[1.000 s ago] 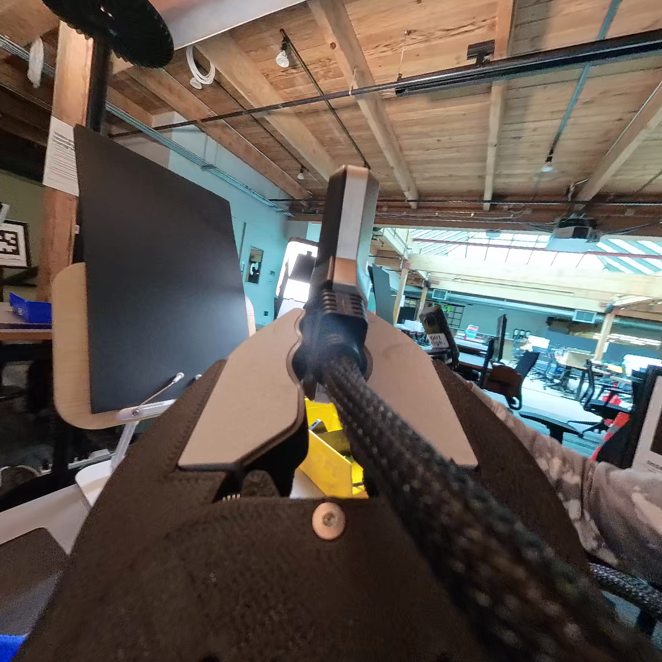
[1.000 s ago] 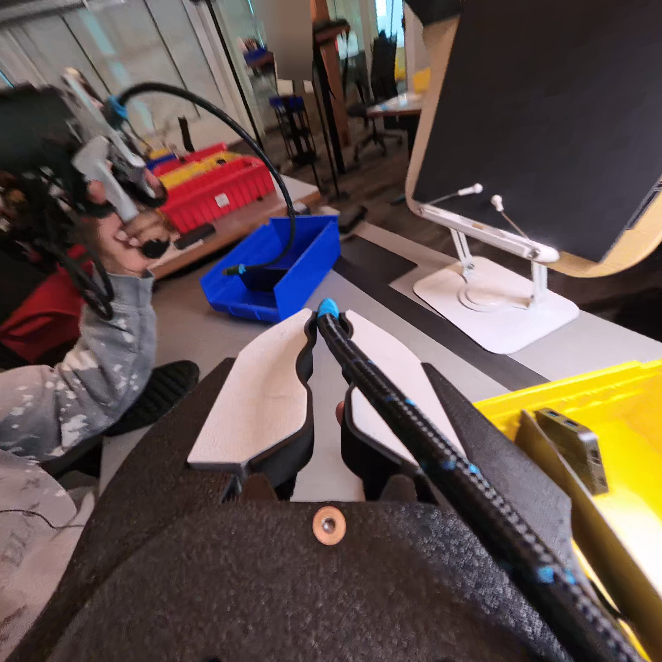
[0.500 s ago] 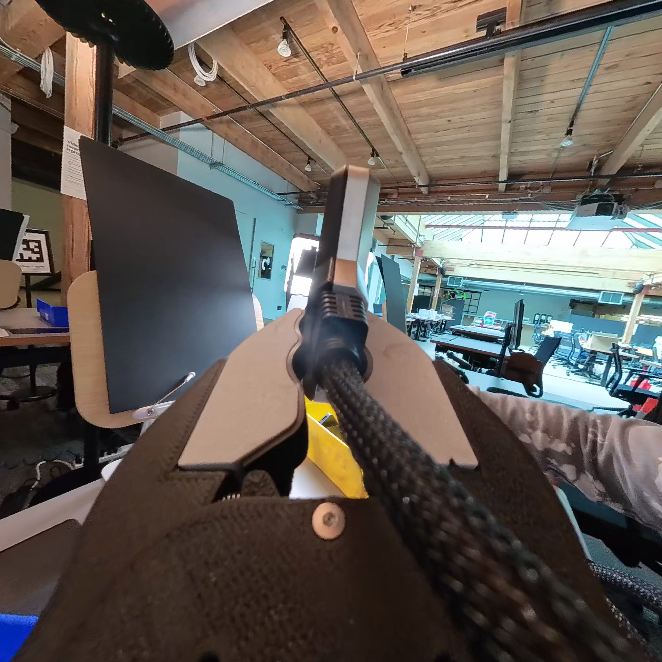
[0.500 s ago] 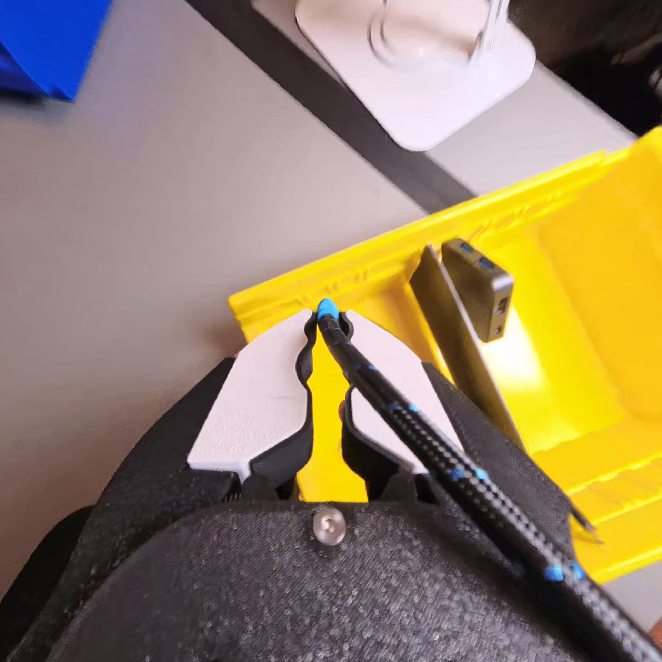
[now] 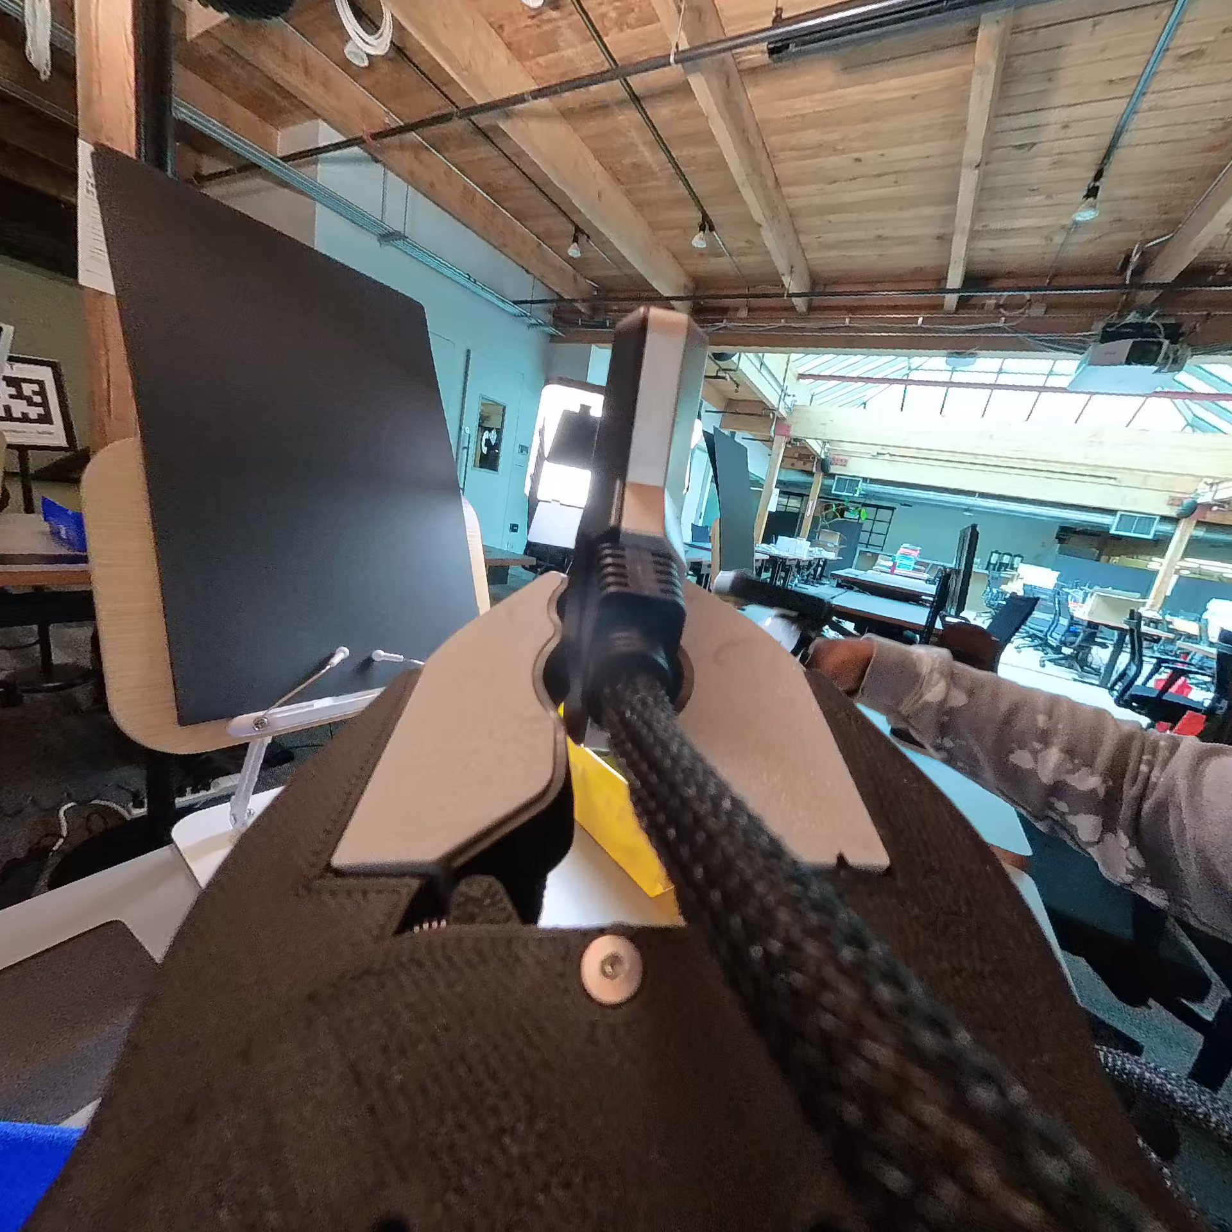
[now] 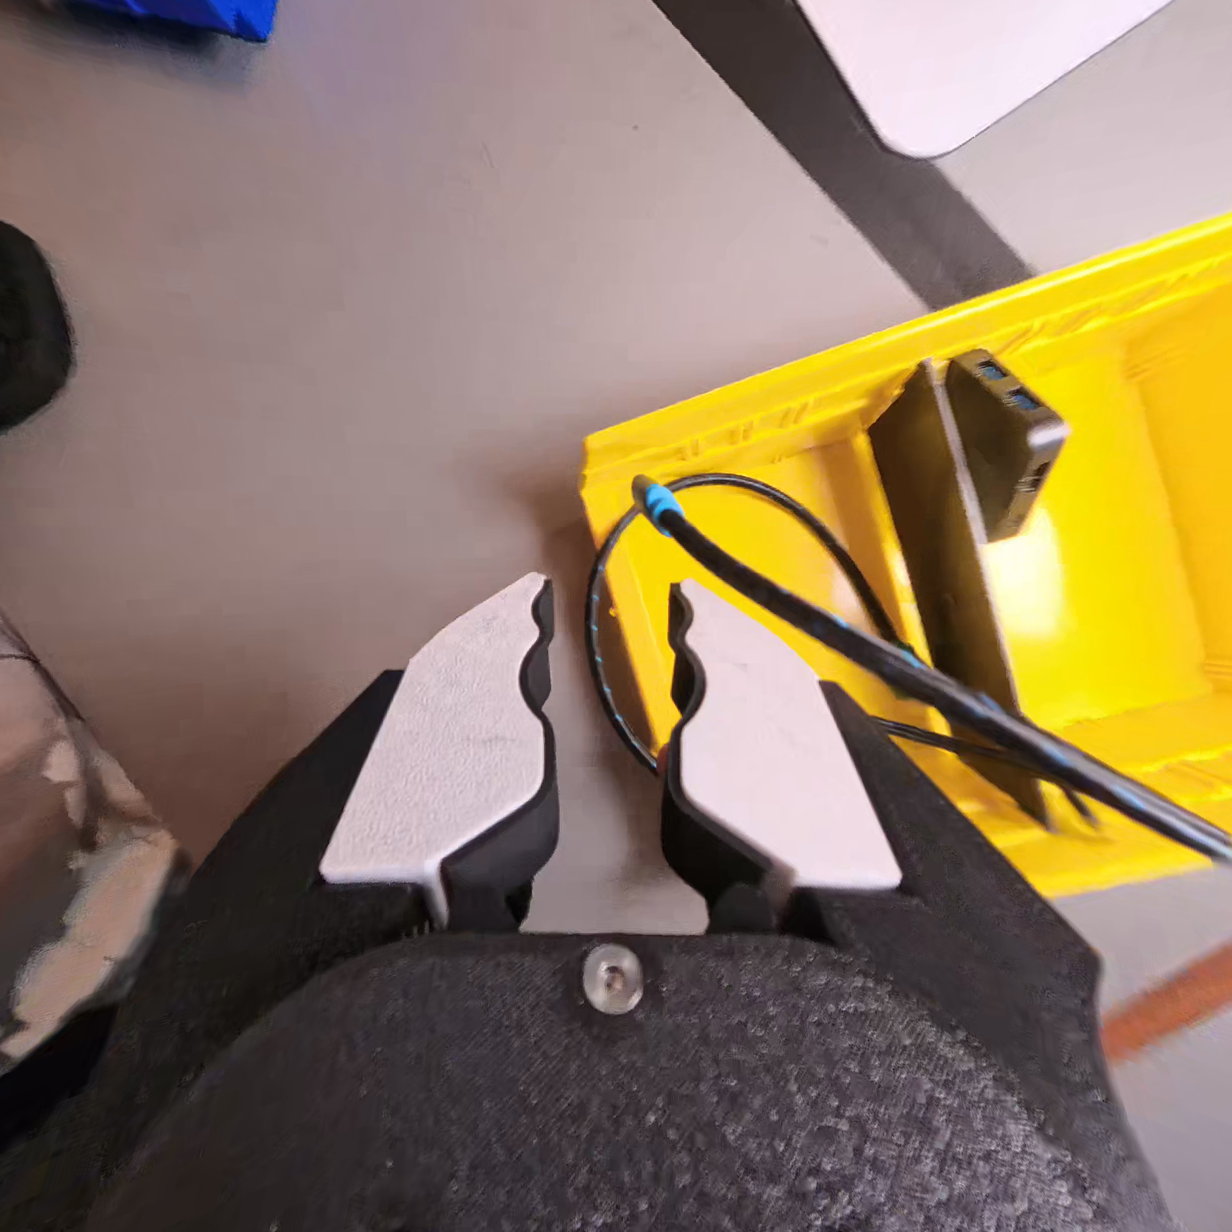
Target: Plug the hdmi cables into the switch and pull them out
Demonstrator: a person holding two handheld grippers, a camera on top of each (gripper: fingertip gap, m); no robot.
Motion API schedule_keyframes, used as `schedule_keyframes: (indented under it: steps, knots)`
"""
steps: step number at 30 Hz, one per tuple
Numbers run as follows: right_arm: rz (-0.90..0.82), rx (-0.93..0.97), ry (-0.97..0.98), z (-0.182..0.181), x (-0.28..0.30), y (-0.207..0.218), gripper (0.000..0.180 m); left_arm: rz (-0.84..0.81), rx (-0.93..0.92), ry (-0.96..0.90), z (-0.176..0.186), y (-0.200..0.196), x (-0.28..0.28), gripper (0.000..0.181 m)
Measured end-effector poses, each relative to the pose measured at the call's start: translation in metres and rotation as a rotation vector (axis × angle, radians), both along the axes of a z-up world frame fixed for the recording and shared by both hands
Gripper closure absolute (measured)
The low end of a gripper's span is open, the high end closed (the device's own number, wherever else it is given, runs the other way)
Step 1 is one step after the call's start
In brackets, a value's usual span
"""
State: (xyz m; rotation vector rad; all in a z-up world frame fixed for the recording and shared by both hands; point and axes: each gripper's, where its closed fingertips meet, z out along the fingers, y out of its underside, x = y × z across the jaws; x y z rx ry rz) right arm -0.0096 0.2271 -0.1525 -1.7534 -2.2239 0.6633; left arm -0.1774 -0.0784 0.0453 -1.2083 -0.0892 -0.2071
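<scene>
In the left wrist view my left gripper (image 5: 617,600) is shut on the black plug (image 5: 630,587) of a thick braided HDMI cable (image 5: 767,867). The plug sits in a grey and black switch (image 5: 657,413), held up in the air. In the right wrist view my right gripper (image 6: 610,590) is open and empty above the table, at the corner of a yellow bin (image 6: 733,427). A thin black cable with a blue-ringed tip (image 6: 657,500) lies loose over that corner. A small dark box with blue ports (image 6: 1000,447) leans on a dark divider (image 6: 947,600) in the bin.
A black panel on a white stand (image 5: 280,467) stands to the left; its white base (image 6: 967,67) lies beyond the bin. A blue bin (image 6: 180,13) is at the far left. A person's sleeve (image 5: 1067,767) reaches across on the right. The grey table (image 6: 333,267) spreads left of the bin.
My right gripper swung down over the yellow bin, opened and let go of the blue-tipped cable, which now lies on the bin's corner. My left gripper keeps its hold and has barely moved.
</scene>
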Motion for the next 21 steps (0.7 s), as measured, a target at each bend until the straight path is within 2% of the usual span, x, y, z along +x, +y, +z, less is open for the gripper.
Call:
schedule_keyframes:
  steps: [4,6,8,10,15,17,21]
  knots:
    - [0.069,0.268,-0.037,0.027,0.011,0.02,0.147,-0.022,-0.034,-0.002,-0.01,0.015,0.004,0.157]
    - [0.05,0.329,0.003,0.042,0.004,0.029,0.147,-0.036,-0.055,-0.003,-0.015,0.023,0.007,0.157]
    - [0.048,0.318,0.128,0.059,-0.011,0.024,0.148,-0.045,-0.071,0.006,-0.018,0.03,0.011,0.157]
    - [0.063,0.228,0.328,0.081,-0.028,0.003,0.149,-0.061,-0.08,0.009,-0.021,0.035,0.015,0.157]
    - [0.189,-0.223,0.897,0.143,-0.041,-0.09,0.156,-0.135,-0.079,-0.007,-0.027,0.051,0.028,0.157]
    - [0.224,-0.346,1.001,0.148,-0.041,-0.12,0.156,-0.169,-0.073,-0.016,-0.029,0.057,0.034,0.157]
    - [0.29,-0.514,1.065,0.138,-0.05,-0.176,0.156,-0.244,-0.048,-0.04,-0.033,0.071,0.05,0.157]
